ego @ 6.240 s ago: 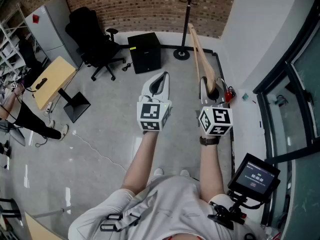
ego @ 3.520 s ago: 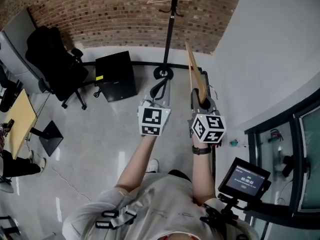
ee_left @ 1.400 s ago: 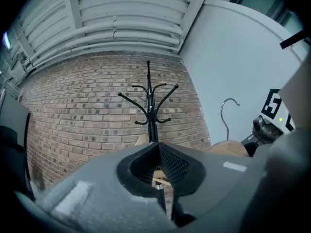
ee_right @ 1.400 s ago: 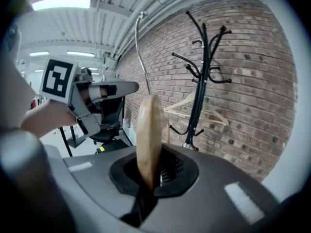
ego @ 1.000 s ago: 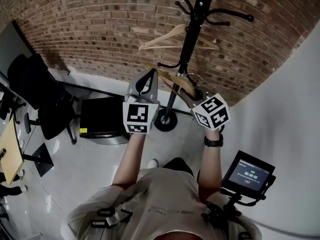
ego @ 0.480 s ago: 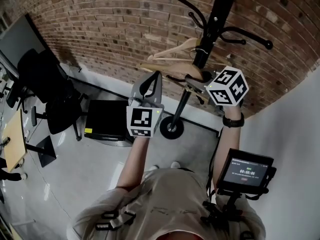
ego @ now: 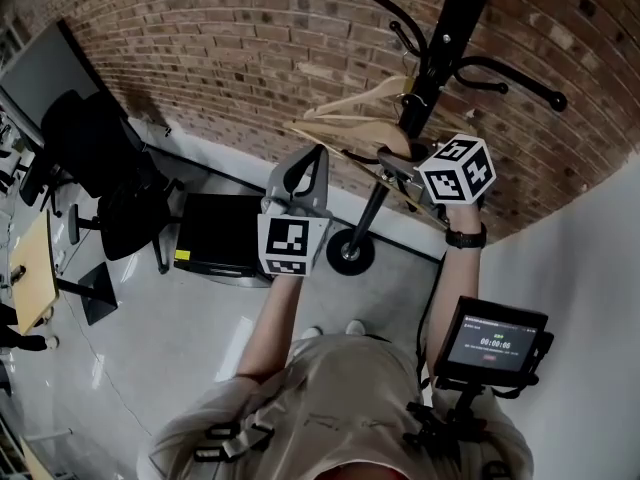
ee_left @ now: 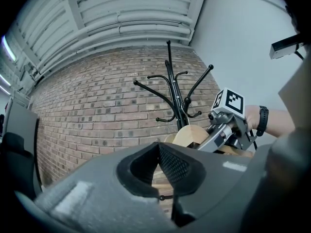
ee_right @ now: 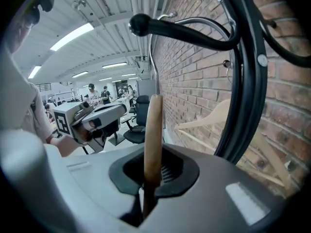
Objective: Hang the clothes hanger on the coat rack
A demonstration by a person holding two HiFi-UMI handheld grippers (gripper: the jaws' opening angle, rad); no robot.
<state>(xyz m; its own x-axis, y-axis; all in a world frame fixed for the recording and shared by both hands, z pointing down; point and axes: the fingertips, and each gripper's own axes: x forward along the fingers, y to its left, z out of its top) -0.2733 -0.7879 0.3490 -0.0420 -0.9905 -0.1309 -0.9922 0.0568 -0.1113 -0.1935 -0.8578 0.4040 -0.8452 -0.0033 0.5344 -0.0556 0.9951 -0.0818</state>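
My right gripper (ego: 398, 164) is shut on a wooden clothes hanger (ego: 345, 138), which I hold up beside the black coat rack's pole (ego: 440, 43). In the right gripper view the hanger's wood (ee_right: 153, 130) stands upright between the jaws (ee_right: 153, 169), with a ball-tipped hook arm (ee_right: 184, 28) just above and the pole (ee_right: 248, 81) to the right. A second wooden hanger (ego: 362, 98) hangs on the rack. My left gripper (ego: 308, 163) is shut and holds nothing. Its tips (ee_left: 158, 147) point towards the held hanger (ee_left: 192, 135).
The rack's round base (ego: 350, 254) stands on the floor by the brick wall (ego: 200, 48). A black box (ego: 215, 245) and an office chair (ego: 105, 173) are at the left. A small screen (ego: 490, 338) sits at my right side, next to a white wall (ego: 600, 298).
My right gripper has risen with the hanger, up and right to the rack's hooks. The left gripper has shifted slightly and stays shut.
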